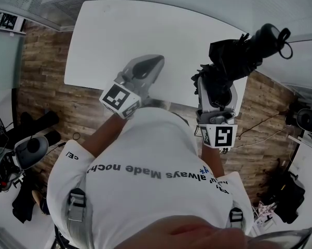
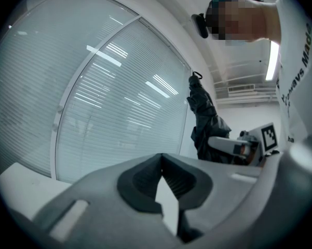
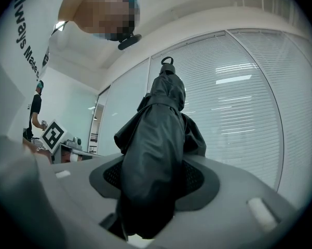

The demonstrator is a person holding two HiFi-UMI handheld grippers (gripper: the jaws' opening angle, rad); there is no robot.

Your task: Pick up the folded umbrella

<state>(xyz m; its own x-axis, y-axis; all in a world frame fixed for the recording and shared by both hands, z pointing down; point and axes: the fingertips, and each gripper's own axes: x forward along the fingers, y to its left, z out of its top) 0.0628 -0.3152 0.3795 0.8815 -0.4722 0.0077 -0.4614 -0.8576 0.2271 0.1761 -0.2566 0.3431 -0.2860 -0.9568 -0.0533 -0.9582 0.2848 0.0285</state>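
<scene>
The folded black umbrella [image 1: 239,53] is lifted clear of the white table [image 1: 145,30], over the table's right edge. My right gripper [image 1: 215,79] is shut on its bunched fabric. In the right gripper view the umbrella [image 3: 156,154] fills the space between the jaws and stands upright, with its loop strap at the top. My left gripper [image 1: 150,66] hovers over the table's near edge, shut with nothing in it; its pads [image 2: 145,178] meet at the tips. The left gripper view shows the umbrella [image 2: 205,121] held up at the right.
A wooden floor [image 1: 46,87] surrounds the table. An office chair [image 1: 26,152] stands at the left, and bags and cables [image 1: 285,191] lie at the right. Glass walls with blinds [image 2: 104,102] rise behind the table.
</scene>
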